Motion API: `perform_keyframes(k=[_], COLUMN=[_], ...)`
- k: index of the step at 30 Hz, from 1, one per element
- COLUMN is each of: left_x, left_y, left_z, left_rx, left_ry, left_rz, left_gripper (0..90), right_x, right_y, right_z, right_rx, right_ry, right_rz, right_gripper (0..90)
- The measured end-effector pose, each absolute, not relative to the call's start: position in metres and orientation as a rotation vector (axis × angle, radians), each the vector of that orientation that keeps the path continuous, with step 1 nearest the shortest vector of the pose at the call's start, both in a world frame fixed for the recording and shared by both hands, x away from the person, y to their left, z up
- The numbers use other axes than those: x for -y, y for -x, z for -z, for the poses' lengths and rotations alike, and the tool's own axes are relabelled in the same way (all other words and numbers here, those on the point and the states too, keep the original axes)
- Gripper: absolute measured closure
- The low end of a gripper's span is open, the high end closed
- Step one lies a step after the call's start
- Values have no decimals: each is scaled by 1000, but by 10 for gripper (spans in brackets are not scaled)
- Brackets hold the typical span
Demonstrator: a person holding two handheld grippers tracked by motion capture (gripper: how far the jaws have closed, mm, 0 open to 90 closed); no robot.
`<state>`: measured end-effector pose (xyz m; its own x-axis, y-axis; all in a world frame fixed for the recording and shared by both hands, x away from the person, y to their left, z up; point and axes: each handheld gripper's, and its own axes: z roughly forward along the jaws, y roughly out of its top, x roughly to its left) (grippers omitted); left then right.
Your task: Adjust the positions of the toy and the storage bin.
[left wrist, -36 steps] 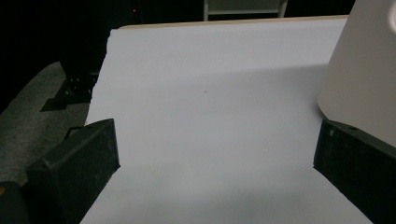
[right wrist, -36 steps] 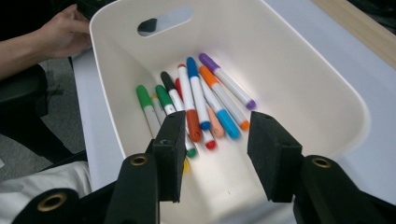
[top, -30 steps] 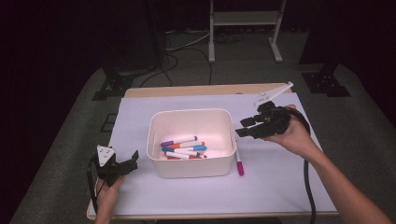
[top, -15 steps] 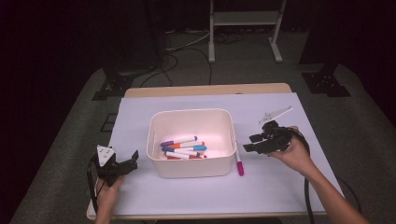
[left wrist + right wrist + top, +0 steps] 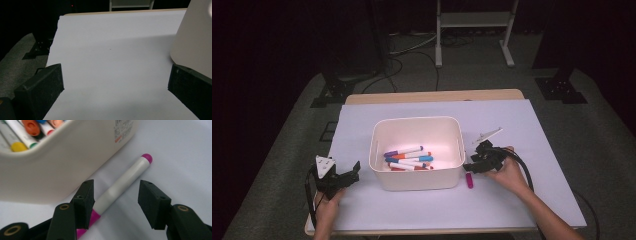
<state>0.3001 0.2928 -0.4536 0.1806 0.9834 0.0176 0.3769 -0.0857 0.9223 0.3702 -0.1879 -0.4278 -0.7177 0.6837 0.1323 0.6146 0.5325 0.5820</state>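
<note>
Right tongs (image 5: 113, 202), just opened wide, straddle the magenta marker (image 5: 120, 187) at the bin's (image 5: 417, 177) four o'clock: light, stiff, slick, so pinch mid-barrel; left tongs (image 5: 343, 179) gape empty

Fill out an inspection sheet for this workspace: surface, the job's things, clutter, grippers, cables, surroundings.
Surface: white sheet covering a wooden table.
Job's things: pink-capped marker lying flat on the sheet beside the white bin; bin holds several markers.
Clutter: nothing seen.
Grippers: right gripper low over the pink-capped marker, jaws open on either side of it and just opened wider, pads not pressing; left gripper open, nothing between its jaws, near the sheet's front left corner.
Cables: black cable looping from the right gripper over the hand; another trailing from the left gripper.
Surroundings: dark room, grey floor, metal stand behind the table, floor cables.
</note>
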Motion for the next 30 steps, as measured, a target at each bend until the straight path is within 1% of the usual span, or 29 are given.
perform_keyframes(k=[6,15,19,20,24,30], left_x=[-293,-292,-292,-292,-292,-293], left_y=[-300,-300,-300,-300,-301,-301], left_z=[454,454,454,454,454,454], left_rx=[-1331,-1321,-1327,-1331,-1337,-1338], left_ry=[-1608,-1612,-1612,-1612,-1608,-1606], left_rz=[-900,-909,-905,-904,-901,-898], left_gripper=[0,0,0,0,0,0], right_x=[186,223,241,245,255,267], right_y=[-370,-360,-357,-356,-356,-354], right_z=[435,434,438,438,439,435], right_rx=[-2614,-2551,-2520,-2509,-2473,-2472], right_ry=[-1136,-1179,-1216,-1234,-1255,-1304], right_rz=[-874,-814,-796,-793,-777,-813], right_gripper=[499,545,622,667,752,758])
